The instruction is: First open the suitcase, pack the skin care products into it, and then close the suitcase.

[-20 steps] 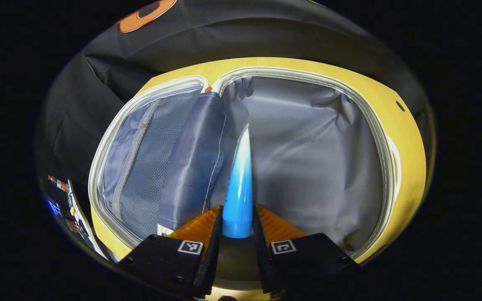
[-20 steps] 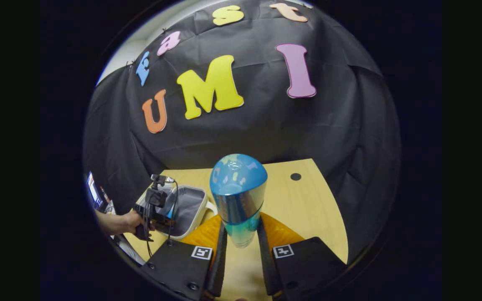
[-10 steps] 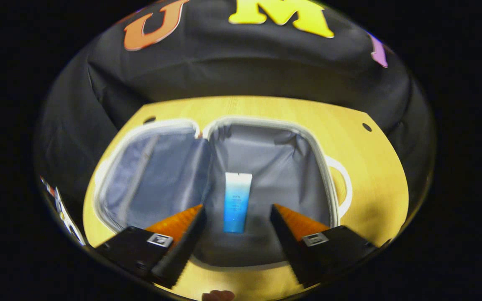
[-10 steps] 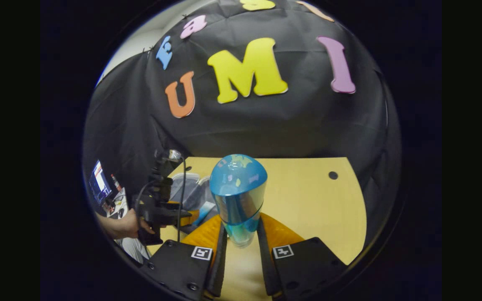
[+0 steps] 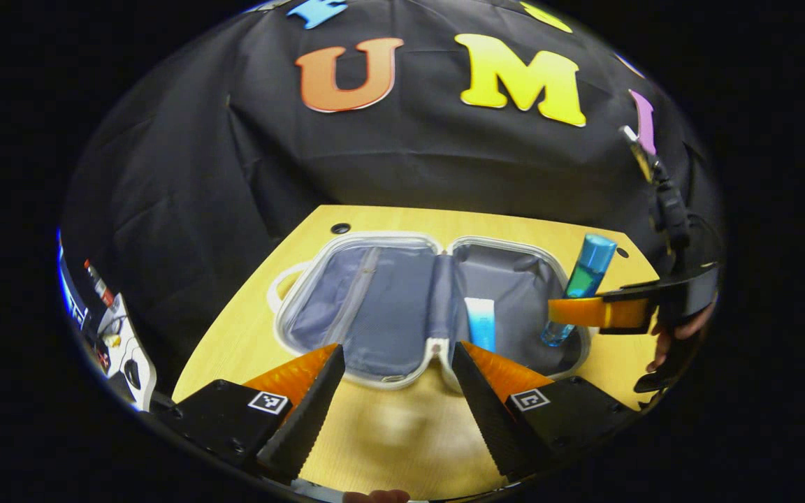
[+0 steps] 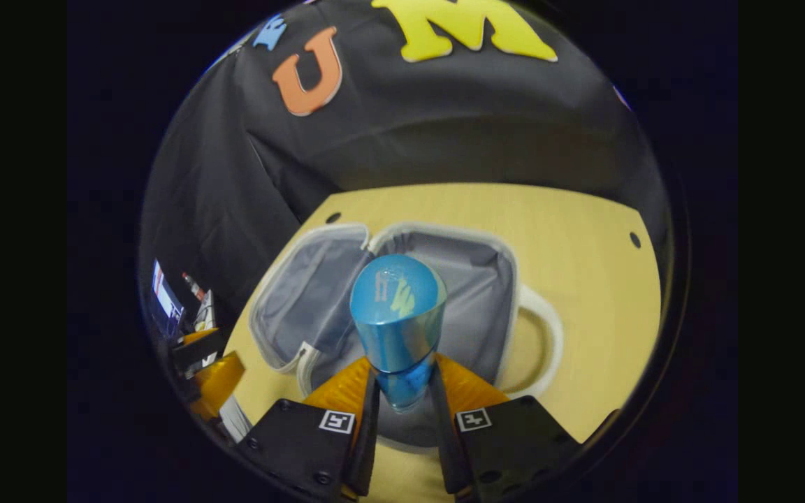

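Note:
The suitcase (image 5: 374, 239) lies open flat on the wooden table (image 5: 242, 335), grey lining up. A blue-and-white tube (image 5: 481, 323) rests in its right half. My left gripper (image 5: 397, 381) hovers open in front of the suitcase's near rim, with nothing between its fingers. My right gripper (image 5: 559, 311) is shut on a blue-capped bottle (image 5: 582, 278), held tilted over the right half of the case. In the right gripper view the bottle (image 6: 397, 318) stands up between the fingers of the right gripper (image 6: 402, 391), above the open suitcase (image 6: 444, 230). The left gripper (image 6: 210, 365) is at the lower left.
The suitcase's white handle (image 6: 546, 342) lies on the table (image 6: 584, 272) to the right. Small round holes (image 5: 339, 228) (image 6: 635, 239) mark the tabletop. A cluttered desk with a screen (image 5: 112, 328) sits beyond the table's left edge. Black cloth hangs behind.
My left gripper let go of the tube inside the suitcase, opened and drew back. My right gripper carried the bottle from over the bare table to above the suitcase's right half.

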Demonstrator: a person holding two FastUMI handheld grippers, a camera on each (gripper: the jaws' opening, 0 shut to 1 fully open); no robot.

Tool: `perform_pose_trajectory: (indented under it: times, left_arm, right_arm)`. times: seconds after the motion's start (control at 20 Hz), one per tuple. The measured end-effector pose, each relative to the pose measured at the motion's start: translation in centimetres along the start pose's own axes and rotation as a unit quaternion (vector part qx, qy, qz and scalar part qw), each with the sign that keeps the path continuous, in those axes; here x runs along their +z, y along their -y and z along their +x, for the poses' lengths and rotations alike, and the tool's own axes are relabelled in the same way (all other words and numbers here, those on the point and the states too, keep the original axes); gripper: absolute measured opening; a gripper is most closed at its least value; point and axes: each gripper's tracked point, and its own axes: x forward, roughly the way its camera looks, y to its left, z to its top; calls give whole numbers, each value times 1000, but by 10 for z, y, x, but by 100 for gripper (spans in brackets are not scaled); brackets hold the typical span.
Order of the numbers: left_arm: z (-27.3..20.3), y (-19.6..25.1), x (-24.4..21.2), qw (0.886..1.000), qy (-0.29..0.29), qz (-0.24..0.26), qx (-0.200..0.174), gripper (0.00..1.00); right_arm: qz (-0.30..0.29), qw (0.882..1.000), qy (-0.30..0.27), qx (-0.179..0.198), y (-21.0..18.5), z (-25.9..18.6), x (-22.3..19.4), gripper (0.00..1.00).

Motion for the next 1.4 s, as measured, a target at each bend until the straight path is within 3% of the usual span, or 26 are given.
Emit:
perform_pose_trajectory:
  times: [0.25,0.65,1.1,1.4]
  left_arm:
    - [-7,-20,-30,997,-34,-67,-7,100]
    - [-10,-25,-12,997,-15,-74,-23,100]
    - [-15,-25,0,996,-1,-88,-34,100]
    - [-18,-24,7,993,6,-109,-44,100]
  right_arm:
    - [44,997,-46,-38,17,35,-22,33]
    - [102,989,-69,-77,24,62,-26,36]
    - [57,983,-92,-149,24,67,-26,36]
    - [23,979,-104,-176,23,69,-27,37]
